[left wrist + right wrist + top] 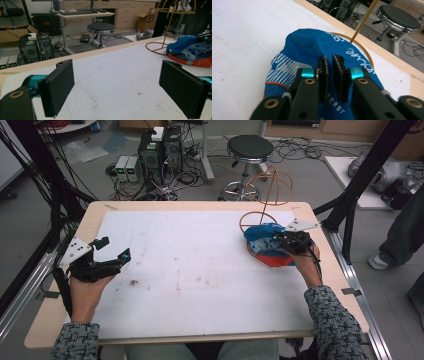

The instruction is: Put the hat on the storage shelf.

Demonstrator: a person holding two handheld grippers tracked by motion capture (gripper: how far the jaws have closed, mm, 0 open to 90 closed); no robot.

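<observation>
Cluttered with cables, computer towers (160, 150) and a black stool (249, 147), the lab floor lies beyond my table (200, 206), whose top is covered by a white sheet (200, 270). At the sheet's far right corner lies the blue cap (264, 232) with its orange brim, just beside the ring foot of a yellow wire stand (270, 185). My right gripper (287, 242) sits on the cap; the right gripper view shows its jaws drawn nearly together over the blue crown (312, 43), pinching the fabric between the pads. My left gripper (112, 252) rests at the sheet's left edge, well apart from the cap, pointing across the table. The left gripper view shows its jaws spread wide with nothing between them, bare stained sheet (112, 82) ahead and the cap (187, 47) at far right by the stand (172, 22). Both of my sleeves enter from the near edge.
</observation>
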